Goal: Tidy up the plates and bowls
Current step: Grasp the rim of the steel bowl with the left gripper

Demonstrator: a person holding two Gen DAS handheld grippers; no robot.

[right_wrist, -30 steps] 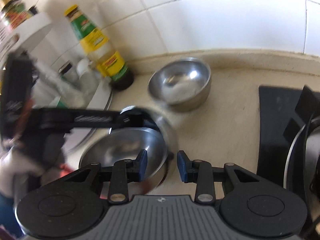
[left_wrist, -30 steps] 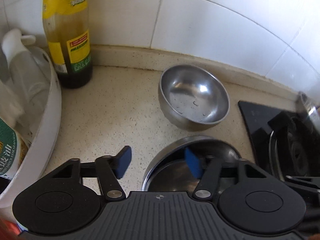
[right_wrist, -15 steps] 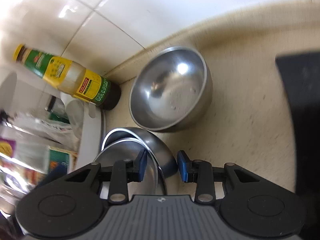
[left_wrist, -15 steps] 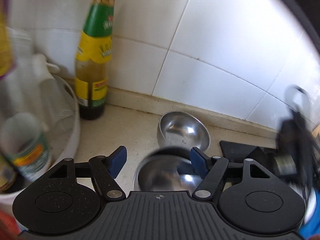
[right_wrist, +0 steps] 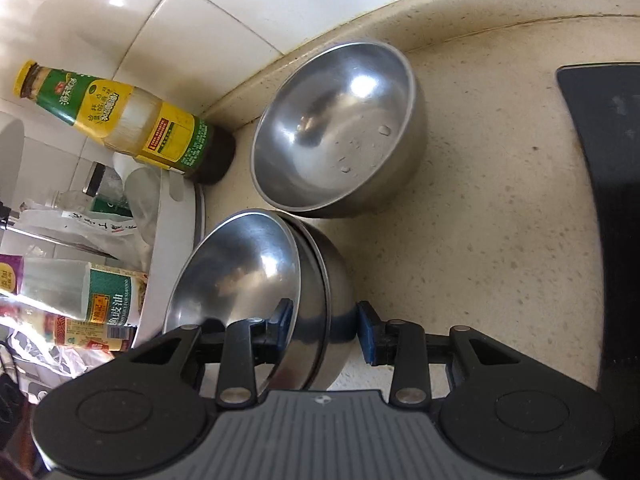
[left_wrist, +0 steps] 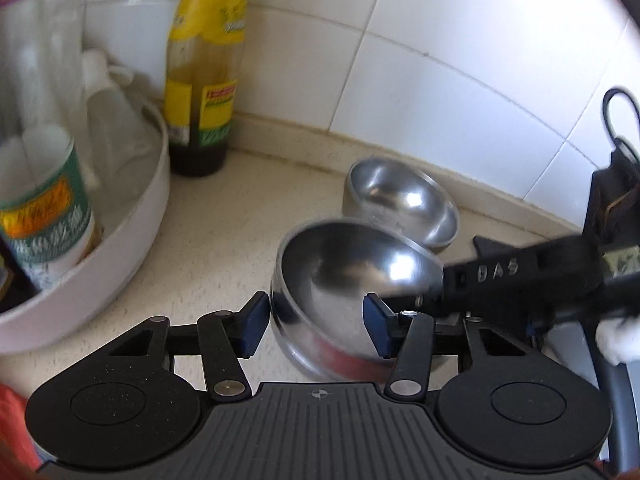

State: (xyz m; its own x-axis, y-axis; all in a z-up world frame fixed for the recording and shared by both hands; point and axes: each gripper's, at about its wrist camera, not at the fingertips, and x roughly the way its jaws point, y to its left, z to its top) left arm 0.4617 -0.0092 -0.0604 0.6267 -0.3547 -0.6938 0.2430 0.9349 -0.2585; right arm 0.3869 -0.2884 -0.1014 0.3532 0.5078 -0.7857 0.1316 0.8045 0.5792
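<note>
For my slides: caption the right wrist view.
Right gripper straddles the rim of nested steel bowls beside another steel bowl.

Raised letters "DAS" showing on black gripper arm [left_wrist: 520,276] reaching in from right, read from left wrist view. Green-and-white bottle label [right_wrist: 114,302] in white tub carrying Chinese "豉油" plus small English "FOR SEAFOOD". Sauce bottle [right_wrist: 132,120] by wall wearing green and yellow labels with Chinese print, characters too small to be making out. Purple packet [right_wrist: 10,276] showing Chinese print, unreadable. Clear bag [right_wrist: 96,228] bearing brush-style Chinese writing, not legible.
</note>
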